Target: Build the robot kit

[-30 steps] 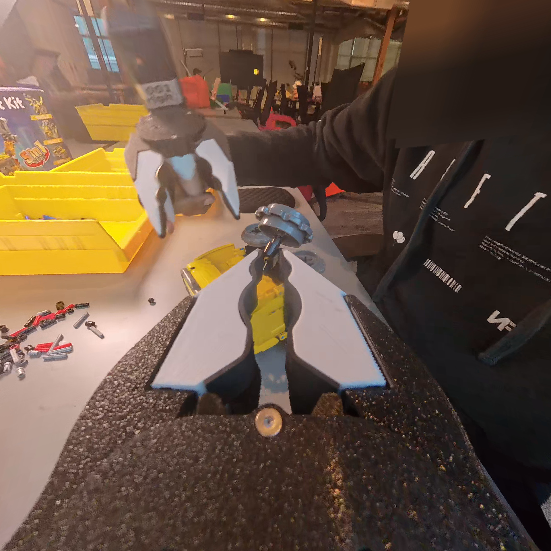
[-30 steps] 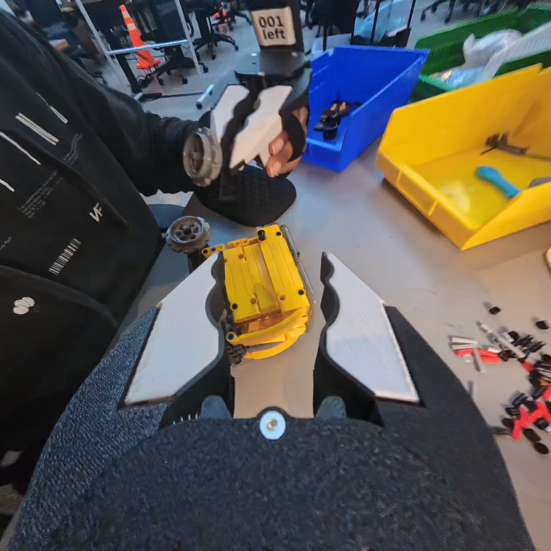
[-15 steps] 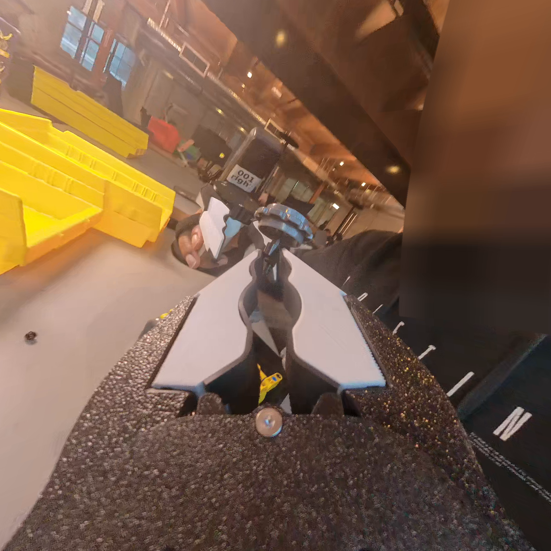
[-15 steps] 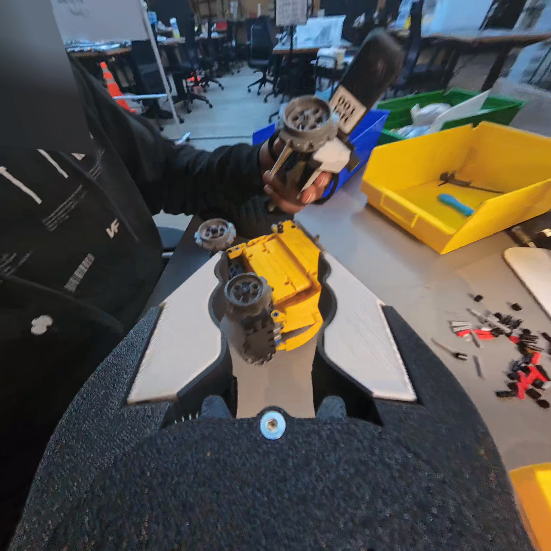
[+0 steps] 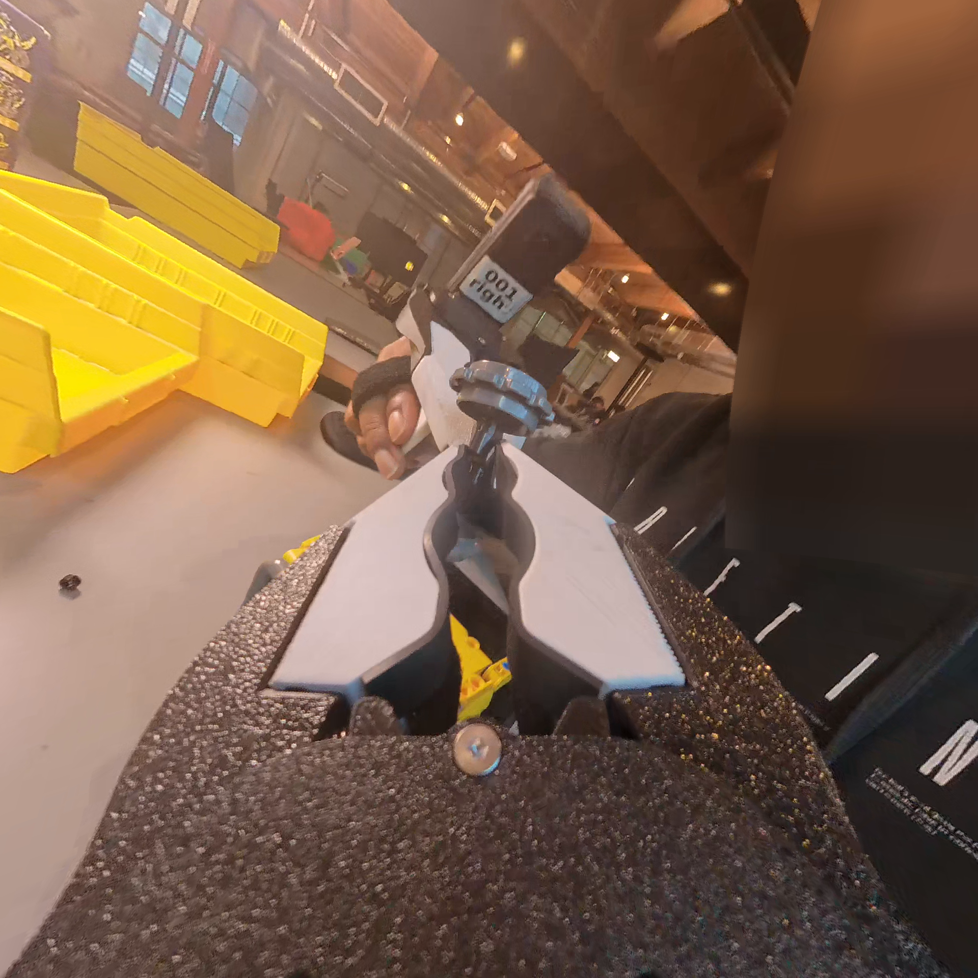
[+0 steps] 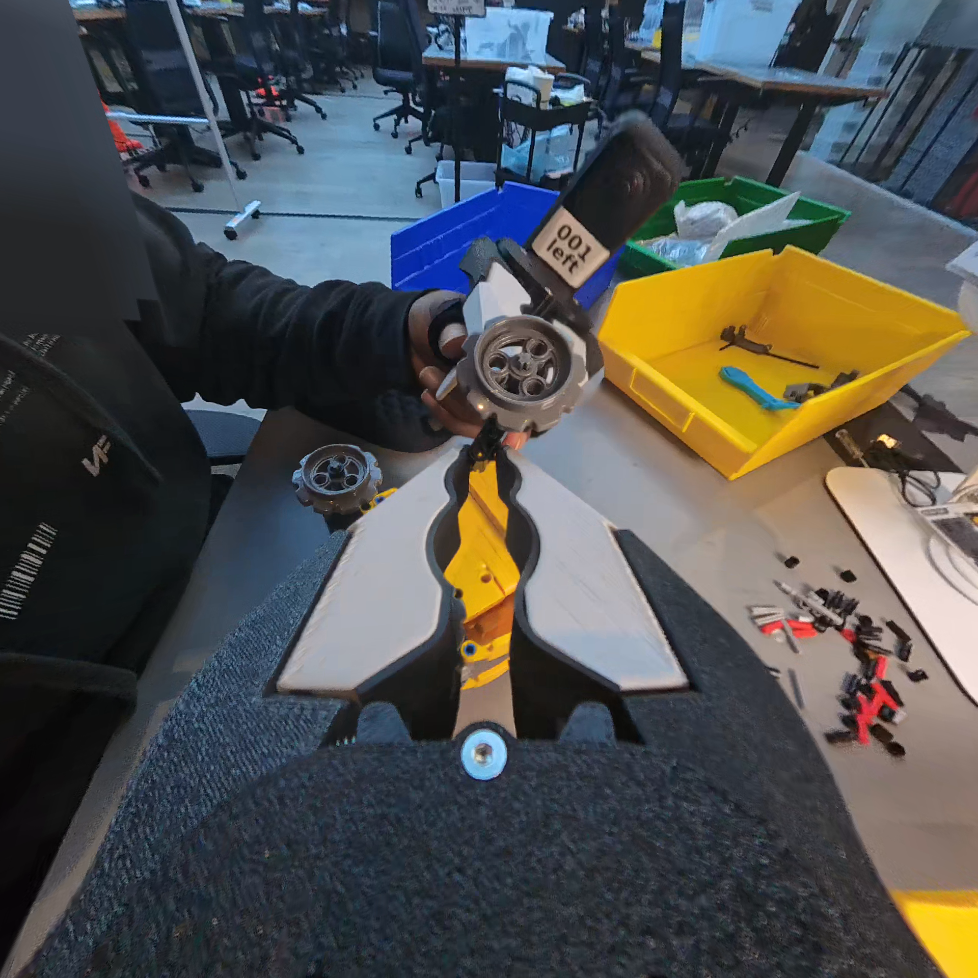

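Left gripper (image 5: 479, 468) clamped on black axle (image 5: 478, 450) under grey wheel (image 5: 501, 394) — right gripper (image 6: 484, 460) seemingly pinching same axle; yellow chassis (image 6: 479, 550) beneath.

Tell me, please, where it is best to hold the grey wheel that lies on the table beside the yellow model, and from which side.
Take the grey wheel by its toothed rim, pinching two opposite sides and coming from above. Its spoked face points mostly upward, so the rim seems free nearly all round, except where the yellow model stands close beside it.
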`<action>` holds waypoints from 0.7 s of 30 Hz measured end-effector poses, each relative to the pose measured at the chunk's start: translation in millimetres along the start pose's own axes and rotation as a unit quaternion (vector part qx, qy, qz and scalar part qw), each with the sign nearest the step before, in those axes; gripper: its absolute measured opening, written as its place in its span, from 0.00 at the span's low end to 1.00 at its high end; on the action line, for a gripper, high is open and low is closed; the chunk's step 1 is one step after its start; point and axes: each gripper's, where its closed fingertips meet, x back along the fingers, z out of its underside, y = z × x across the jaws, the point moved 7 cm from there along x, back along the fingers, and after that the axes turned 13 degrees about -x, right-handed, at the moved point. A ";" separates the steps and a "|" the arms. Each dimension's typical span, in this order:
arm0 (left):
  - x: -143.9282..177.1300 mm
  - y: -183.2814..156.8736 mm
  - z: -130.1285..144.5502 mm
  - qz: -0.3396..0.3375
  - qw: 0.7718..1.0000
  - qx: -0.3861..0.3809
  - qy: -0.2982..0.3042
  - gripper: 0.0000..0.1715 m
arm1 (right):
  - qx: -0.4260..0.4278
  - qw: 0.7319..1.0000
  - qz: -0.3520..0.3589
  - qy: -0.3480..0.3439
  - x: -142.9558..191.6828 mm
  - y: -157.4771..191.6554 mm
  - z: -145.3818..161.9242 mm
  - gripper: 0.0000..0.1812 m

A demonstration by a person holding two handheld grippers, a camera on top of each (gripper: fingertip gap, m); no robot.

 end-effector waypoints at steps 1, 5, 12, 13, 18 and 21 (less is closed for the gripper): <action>-0.4 -1.9 1.5 -0.005 1.000 -0.015 0.022 0.04 | -0.013 1.000 0.006 0.010 0.3 2.7 2.4 0.05; -3.9 -6.3 6.4 -0.021 0.989 -0.073 0.123 0.05 | -0.091 0.994 0.048 0.044 1.0 16.2 14.0 0.04; -14.9 -10.8 15.0 0.021 0.949 -0.173 0.262 0.06 | -0.154 0.979 0.113 0.078 -2.5 36.9 31.3 0.04; -16.3 -10.1 15.6 0.027 0.944 -0.182 0.273 0.06 | -0.151 0.977 0.126 0.083 -2.6 38.4 32.4 0.04; -20.9 -12.3 21.9 0.058 0.921 -0.242 0.300 0.06 | -0.137 0.969 0.166 0.121 -3.9 46.5 35.1 0.05; -20.8 -14.1 24.1 0.078 0.916 -0.245 0.307 0.06 | -0.132 0.968 0.162 0.138 -7.0 52.4 35.7 0.08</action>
